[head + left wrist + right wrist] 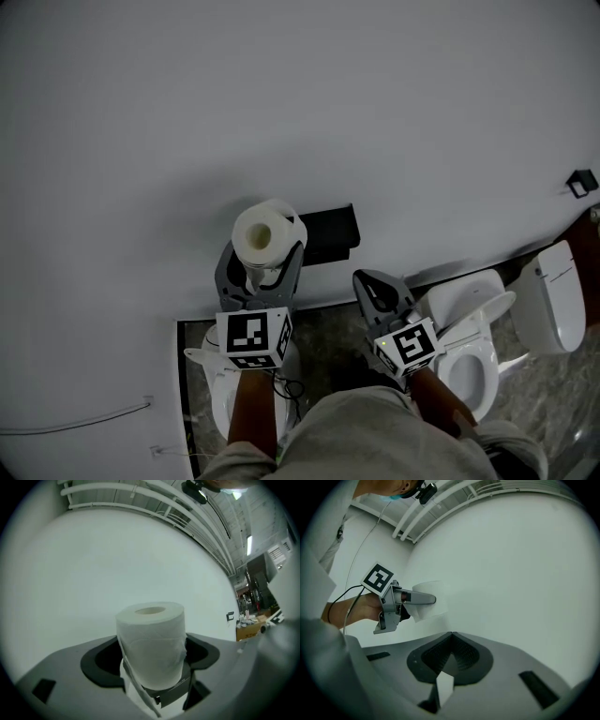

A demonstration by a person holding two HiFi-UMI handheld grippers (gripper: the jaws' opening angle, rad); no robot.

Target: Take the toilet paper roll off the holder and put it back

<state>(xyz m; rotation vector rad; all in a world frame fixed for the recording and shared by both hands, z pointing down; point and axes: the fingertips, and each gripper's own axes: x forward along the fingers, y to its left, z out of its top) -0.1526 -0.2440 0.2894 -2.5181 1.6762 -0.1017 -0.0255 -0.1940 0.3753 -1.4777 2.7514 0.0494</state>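
A white toilet paper roll (267,232) stands upright, core hole facing up, between the jaws of my left gripper (264,255), which is shut on it. In the left gripper view the roll (151,644) fills the gap between the grey jaws, with a loose sheet hanging down. The black holder (328,234) is on the white wall just right of the roll, and part of it (174,692) shows below the roll. My right gripper (375,286) hangs to the right of the holder, shut and holding nothing (451,641). From there I see the left gripper (401,603) carrying the roll (432,604).
A white toilet (469,347) with its seat down sits below the right gripper, another (553,295) stands further right, and a third white fixture (220,389) lies under the left gripper. A small black hook (581,183) is fixed to the wall at far right.
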